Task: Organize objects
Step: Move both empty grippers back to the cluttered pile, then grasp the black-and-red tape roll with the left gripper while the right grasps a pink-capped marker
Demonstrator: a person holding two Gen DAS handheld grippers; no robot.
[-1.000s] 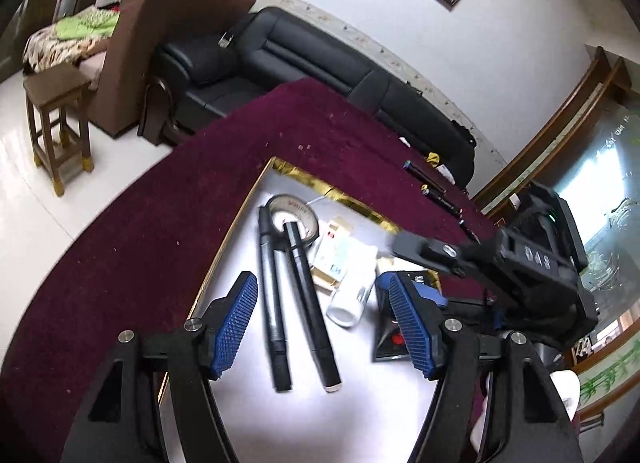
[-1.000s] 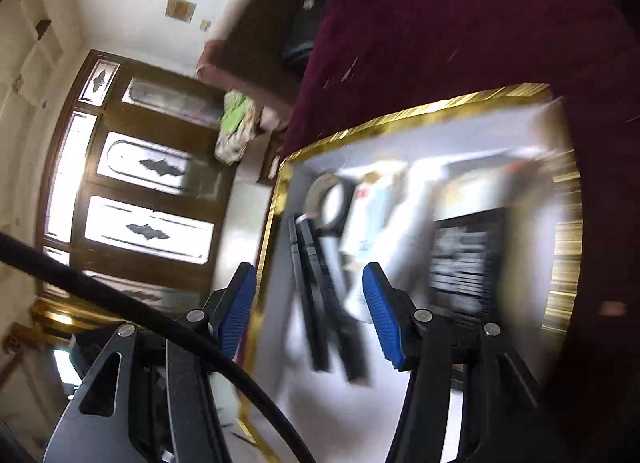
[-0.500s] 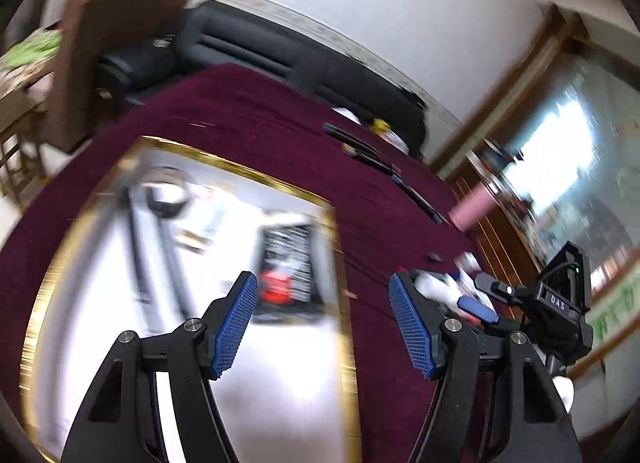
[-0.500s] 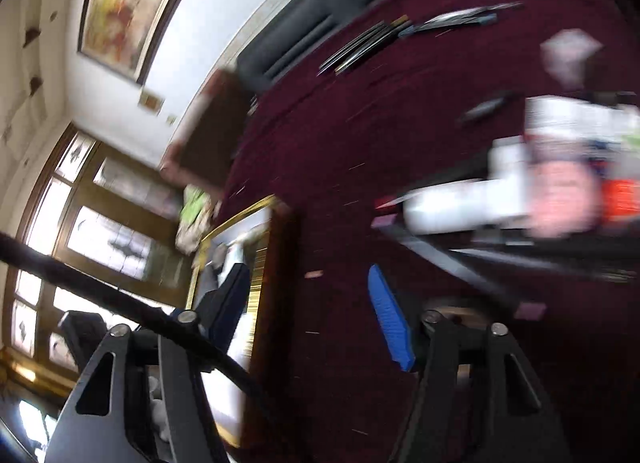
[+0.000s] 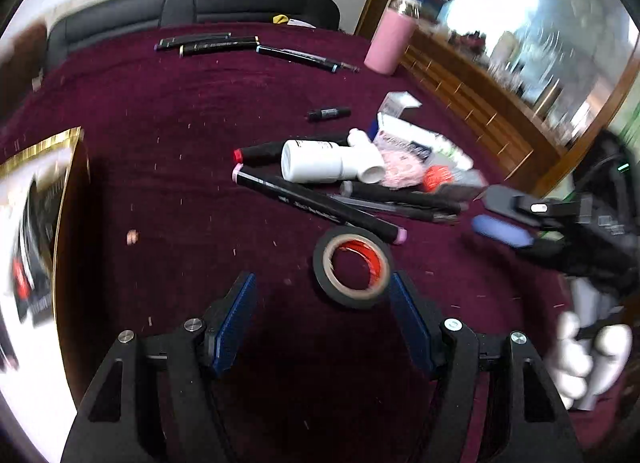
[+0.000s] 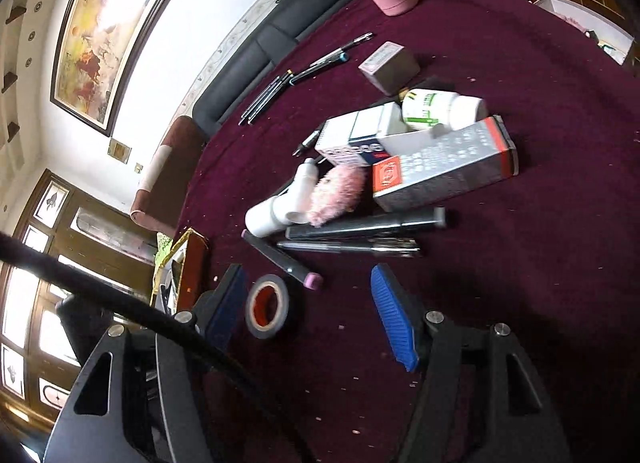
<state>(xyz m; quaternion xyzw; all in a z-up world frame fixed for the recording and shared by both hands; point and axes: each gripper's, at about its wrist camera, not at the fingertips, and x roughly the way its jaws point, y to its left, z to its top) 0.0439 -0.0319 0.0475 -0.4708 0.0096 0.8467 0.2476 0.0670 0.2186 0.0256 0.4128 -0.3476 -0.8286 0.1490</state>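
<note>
Two wrist views, taken in turn.

Left wrist view: the left gripper hangs over a maroon tablecloth, jaws apart and holding nothing. A roll of black tape with a red core lies flat just beyond the fingertips, close to the right-hand blue pad, not between the pads. Beyond it sits a pile: a pink-tipped black marker lying diagonally, a white bottle on its side, a red-capped marker, a pink fluffy item and thin pens. Several dark pens lie in a row near the far edge, beside a pink tumbler. A gold-rimmed tray, blurred, shows at far left. The right gripper enters from the right, held by a white-gloved hand.

Right wrist view: the right gripper has its jaws parted and empty. The tape rests near its left pad. Ahead lie the marker, bottle, a grey carton and a green-labelled bottle.
</note>
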